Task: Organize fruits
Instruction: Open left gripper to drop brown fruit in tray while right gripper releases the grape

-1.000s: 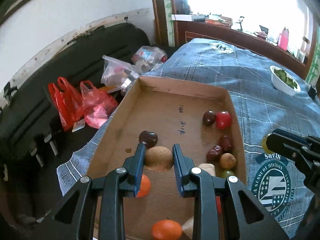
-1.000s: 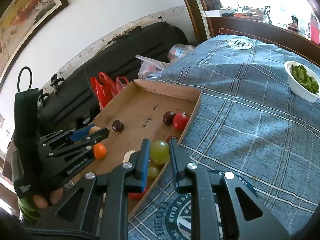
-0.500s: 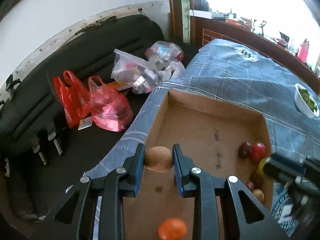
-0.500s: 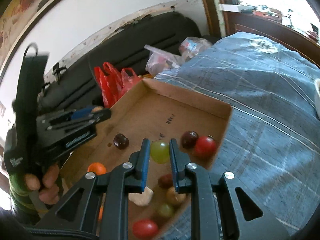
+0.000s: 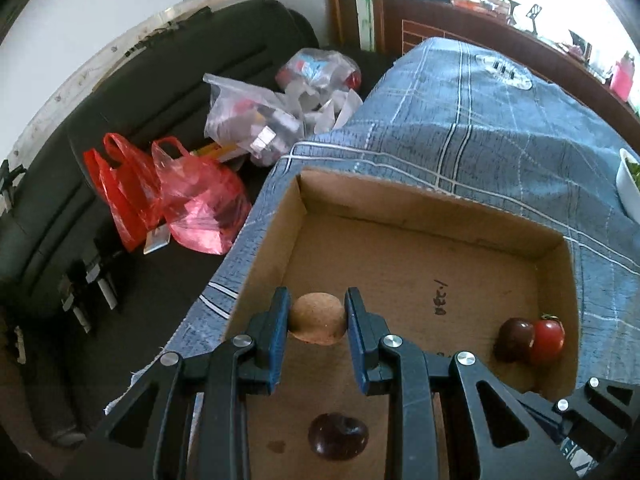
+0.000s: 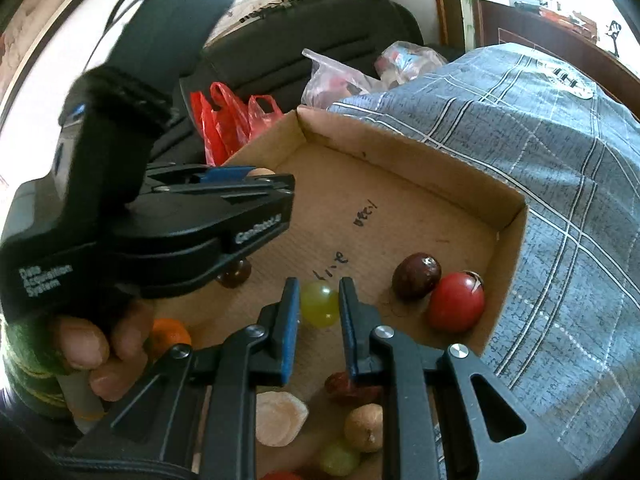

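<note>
"Data Acquisition System" on left tool [image 6: 256, 174]

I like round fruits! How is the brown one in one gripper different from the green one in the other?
The rough tan-brown round fruit is matte and speckled; the smooth pale green grape is shiny and translucent. The left gripper grips the brown fruit near the cardboard box's left wall; the right gripper grips the grape nearer the middle. Both are round, clamped between blue pads above the box.

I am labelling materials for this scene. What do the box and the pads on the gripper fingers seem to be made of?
The box looks like plain brown cardboard, matte: folded corners, raw cut edges and pen marks on its floor. The blue pads on the right gripper look like soft rubber or foam, with a dull finish; which one is unclear. The finger frames look like black moulded plastic with metal rivets.
</note>
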The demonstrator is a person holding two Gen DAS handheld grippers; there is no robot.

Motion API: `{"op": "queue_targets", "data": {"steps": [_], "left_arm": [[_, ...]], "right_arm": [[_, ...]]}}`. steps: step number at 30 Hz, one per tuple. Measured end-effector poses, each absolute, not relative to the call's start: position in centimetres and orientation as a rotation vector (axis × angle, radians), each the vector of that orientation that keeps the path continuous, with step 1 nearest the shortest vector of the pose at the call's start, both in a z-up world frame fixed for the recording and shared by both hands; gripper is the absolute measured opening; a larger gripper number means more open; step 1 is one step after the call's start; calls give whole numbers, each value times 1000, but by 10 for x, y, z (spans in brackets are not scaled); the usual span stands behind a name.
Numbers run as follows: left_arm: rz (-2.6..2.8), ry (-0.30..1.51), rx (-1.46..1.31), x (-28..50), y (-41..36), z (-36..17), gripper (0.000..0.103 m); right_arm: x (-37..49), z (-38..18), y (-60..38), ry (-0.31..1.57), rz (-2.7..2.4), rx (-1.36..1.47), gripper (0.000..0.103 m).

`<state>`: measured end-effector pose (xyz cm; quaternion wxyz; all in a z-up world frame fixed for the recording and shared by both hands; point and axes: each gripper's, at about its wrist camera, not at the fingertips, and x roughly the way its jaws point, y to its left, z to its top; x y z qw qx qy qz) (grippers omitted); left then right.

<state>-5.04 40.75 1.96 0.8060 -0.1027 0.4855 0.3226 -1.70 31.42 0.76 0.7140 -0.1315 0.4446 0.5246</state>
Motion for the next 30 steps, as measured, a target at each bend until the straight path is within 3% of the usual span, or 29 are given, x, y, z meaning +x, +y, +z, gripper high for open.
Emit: {"op": "queue_targets", "data": {"steps": [10,15,22,26,30], "left_arm": [[696,1062,-216,-46,410,13,28],[710,1066,-210,-51,411,16,30],[721,1008,-215,-75,399,36,39],[735,957,-205,-93,387,49,63],[747,904,-196,-116,371,59,76]], "right_arm": [[-17,3,321,978,1157,-316,24],[-20,4,318,973,1155,-318,43],[-31,20,301,930,1191,-332,45],[-39,31,287,895,1228,-349,54],[-45,38,275,862,1272,-376,62]]}}
